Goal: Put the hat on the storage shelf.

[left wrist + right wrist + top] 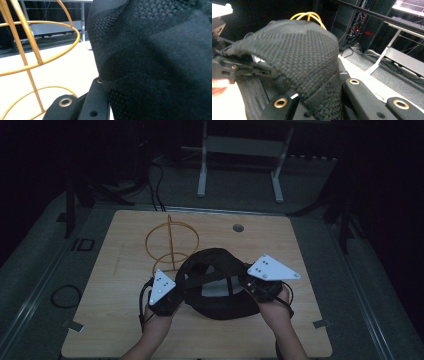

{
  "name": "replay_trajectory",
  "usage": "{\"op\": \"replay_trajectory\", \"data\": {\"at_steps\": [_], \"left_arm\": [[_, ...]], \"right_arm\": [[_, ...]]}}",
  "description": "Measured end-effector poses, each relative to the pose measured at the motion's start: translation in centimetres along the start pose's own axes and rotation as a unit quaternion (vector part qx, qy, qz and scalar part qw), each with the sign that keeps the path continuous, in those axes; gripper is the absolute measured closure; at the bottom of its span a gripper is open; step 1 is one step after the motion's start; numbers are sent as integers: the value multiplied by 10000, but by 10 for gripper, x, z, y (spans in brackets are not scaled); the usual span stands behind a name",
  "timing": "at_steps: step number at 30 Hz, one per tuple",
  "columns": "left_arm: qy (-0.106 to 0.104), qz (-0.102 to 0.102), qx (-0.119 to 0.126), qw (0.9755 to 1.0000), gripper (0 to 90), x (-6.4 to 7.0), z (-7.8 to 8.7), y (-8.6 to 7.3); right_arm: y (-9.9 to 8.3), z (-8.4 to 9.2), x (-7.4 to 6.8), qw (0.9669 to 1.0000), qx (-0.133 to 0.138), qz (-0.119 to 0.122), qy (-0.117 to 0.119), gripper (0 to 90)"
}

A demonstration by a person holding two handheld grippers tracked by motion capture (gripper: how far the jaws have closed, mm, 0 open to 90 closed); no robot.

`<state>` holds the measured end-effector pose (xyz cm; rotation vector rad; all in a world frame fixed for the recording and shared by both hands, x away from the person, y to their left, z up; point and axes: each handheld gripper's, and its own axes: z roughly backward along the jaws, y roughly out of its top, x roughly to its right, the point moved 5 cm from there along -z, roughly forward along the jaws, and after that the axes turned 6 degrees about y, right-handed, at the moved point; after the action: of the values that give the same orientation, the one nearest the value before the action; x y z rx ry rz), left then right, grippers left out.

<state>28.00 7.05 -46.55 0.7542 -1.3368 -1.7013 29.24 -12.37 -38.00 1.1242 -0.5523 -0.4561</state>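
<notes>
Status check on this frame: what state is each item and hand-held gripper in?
Black knit cap: held between both grippers, opening stretched.
Gold wire stand: upright on the table, bare, behind the cap.
Left hand-held gripper: shut on the cap's rim.
Right hand-held gripper: shut on the cap's rim.

Your right hand-held gripper (317, 105) has its two black jaws closed on a fold of the black knitted cap (297, 50), the fabric pinched between them and rising up to the left. At the far left edge your other hand-held gripper (244, 68) grips the cap's opposite rim. Behind the cap, the top of a yellow wire stand (308, 16) peeks out above the pale desk (367, 80).
</notes>
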Motion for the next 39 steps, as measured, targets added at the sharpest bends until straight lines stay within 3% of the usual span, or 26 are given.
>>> {"op": "replay_trajectory", "data": {"at_steps": [6, 9, 11, 14, 20, 27, 30, 35, 38, 39], "left_arm": [[-97, -52, -25, 9999, 897, 7, -2, 4], [-153, -49, -43, 9999, 898, 10, -4, 9], [-146, 19, 23, 9999, 898, 12, -5, 15], [-198, 57, 88, 9997, 899, 15, -6, 26], [-162, -98, 186, 9996, 900, 19, -6, 42], [-155, -272, 229, 9992, 900, 25, -8, 54], [-123, -353, 304, 9988, 899, 26, -7, 57], [-212, -622, 447, 9968, 899, 26, -3, 56], [-552, -748, 535, 9942, 898, 25, 0, 54], [-771, -776, 567, 9924, 898, 25, 1, 54]], "right_arm": [[-17, 11, 0, 9997, 45, -209, 98, 880], [-26, 18, 2, 9995, 46, -278, 108, 759], [-30, 22, 2, 9993, 74, -328, 173, 624], [-35, 27, 2, 9995, 28, -267, 161, 506], [-43, 36, 1, 9992, 44, -280, 290, 398], [-60, 47, -2, 9968, -87, -450, 659, 250], [-66, 58, -4, 9959, -37, -473, 771, 243], [-68, 86, 2, 9965, 156, -517, 645, 255], [-65, 103, 12, 9977, 207, -458, 455, 319], [-64, 106, 15, 9981, 210, -402, 411, 320]]}}
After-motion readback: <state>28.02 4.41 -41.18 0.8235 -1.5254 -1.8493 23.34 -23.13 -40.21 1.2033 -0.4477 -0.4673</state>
